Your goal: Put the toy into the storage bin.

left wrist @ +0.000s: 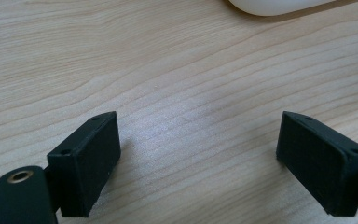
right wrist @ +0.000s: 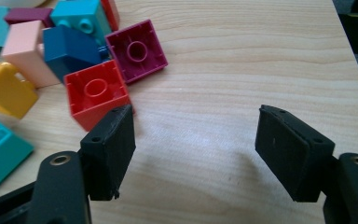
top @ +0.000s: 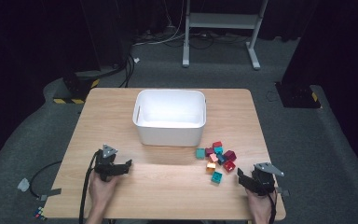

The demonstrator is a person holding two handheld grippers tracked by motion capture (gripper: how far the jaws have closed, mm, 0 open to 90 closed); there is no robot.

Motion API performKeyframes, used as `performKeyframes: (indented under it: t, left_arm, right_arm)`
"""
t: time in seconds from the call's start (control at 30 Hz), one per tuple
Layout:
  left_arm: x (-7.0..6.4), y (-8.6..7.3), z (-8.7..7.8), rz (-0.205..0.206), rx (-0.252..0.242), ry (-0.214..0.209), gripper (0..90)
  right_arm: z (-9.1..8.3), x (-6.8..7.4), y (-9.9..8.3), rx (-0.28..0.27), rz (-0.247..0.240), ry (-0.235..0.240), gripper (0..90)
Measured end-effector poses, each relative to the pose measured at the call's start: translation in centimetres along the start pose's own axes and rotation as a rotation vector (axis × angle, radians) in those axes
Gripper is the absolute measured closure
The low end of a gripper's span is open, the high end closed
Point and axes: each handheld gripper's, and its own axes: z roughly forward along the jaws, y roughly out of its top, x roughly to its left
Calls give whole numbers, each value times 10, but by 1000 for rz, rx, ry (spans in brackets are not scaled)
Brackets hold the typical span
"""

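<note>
Wooden tabletop (top: 168,177), both claws (left (left wrist: 198,154), right (right wrist: 196,149)) spread wide and empty; red brick (right wrist: 98,95) nearest: light, rigid, slick plastic, best pinched across flat sides

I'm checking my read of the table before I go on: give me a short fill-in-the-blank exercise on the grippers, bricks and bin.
1. The white bin holds ____ bricks.
2. The pile of bricks lies nearest the ____ gripper.
3. The left gripper has its jaws ____, with bare table between them.
4. The brick closest to the right gripper's jaw, the red brick, lies with its hollow side facing ____.

Missing words: no; right; open; up
</note>
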Motion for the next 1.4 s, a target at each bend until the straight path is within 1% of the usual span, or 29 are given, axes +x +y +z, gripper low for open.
performKeyframes:
  t: [0.03, 0.13, 0.27, 0.3, 0.33, 0.37, 0.4, 0.47, 0.5, 0.53, 0.7, 0.73, 0.9, 0.93, 0.97, 1.03, 1.07, 1.1, 1.13, 1.2, 1.27, 1.3, 1.33, 1.4]
  left_arm:
    - [0, 0, 0, -1, 0, 0, 135]
    - [0, 0, 0, 0, 0, 0, 135]
    - [0, 0, 0, 0, 0, 0, 134]
    - [0, 0, 0, 0, 0, 0, 134]
    - [0, 0, 0, 0, 0, 0, 134]
    - [0, 0, 0, 0, 0, 0, 134]
    - [0, 0, 0, 0, 0, 0, 134]
    - [0, 0, 0, 0, 0, 0, 134]
    - [0, 0, 0, 0, 0, 0, 134]
    - [0, 0, 0, 0, 0, 0, 135]
    - [0, 0, 0, -1, 0, 1, 135]
    - [0, 0, 0, 1, 2, 2, 135]
    - [0, 0, 0, 1, 2, 1, 135]
    - [0, 0, 0, 2, 2, 2, 135]
    - [0, 0, 0, 3, 2, 2, 135]
    - [0, 0, 0, 3, 2, 1, 135]
    - [0, 0, 0, 2, 2, 1, 135]
    - [0, 0, 0, 3, 3, 2, 135]
    - [0, 0, 0, 3, 3, 2, 135]
    - [0, 0, 0, 3, 2, 2, 135]
    - [0, 0, 0, 3, 2, 2, 135]
    - [0, 0, 0, 3, 2, 2, 135]
    - [0, 0, 0, 4, 3, 2, 136]
    - [0, 0, -1, 4, 3, 2, 136]
  right_arm:
    - [-3, 1, -2, -8, 6, 13, 288]
    - [-9, 3, -4, -23, 3, 36, 290]
    - [-13, 6, -6, -42, -9, 79, 294]
    - [-14, 8, -6, -45, -5, 91, 299]
    - [-14, 9, -6, -46, -9, 102, 304]
    - [-14, 9, -6, -46, -9, 102, 304]
    - [-15, 13, -4, -44, -23, 126, 322]
    - [-14, 13, -4, -45, -32, 130, 326]
    - [-13, 16, -2, -45, -38, 141, 333]
    - [-12, 17, -1, -45, -35, 145, 334]
    - [-6, 23, 3, -35, -32, 157, 339]
    - [-2, 25, 7, -35, -39, 153, 344]
    - [3, 29, 13, -36, -49, 155, 356]
    - [4, 31, 14, -33, -60, 152, 362]
    - [9, 34, 17, -17, -77, 155, 375]
    - [11, 34, 18, -11, -81, 154, 381]
    - [14, 35, 18, -4, -87, 153, 395]
    - [18, 35, 19, 5, -94, 158, 429]
    - [18, 35, 19, 5, -94, 158, 429]
    - [21, 35, 19, 14, -96, 155, 461]
    - [23, 36, 18, 24, -112, 157, 503]
    - [23, 36, 18, 24, -112, 157, 503]
    - [24, 36, 15, 33, -115, 156, 563]
    - [25, 35, 13, 32, -110, 160, 574]
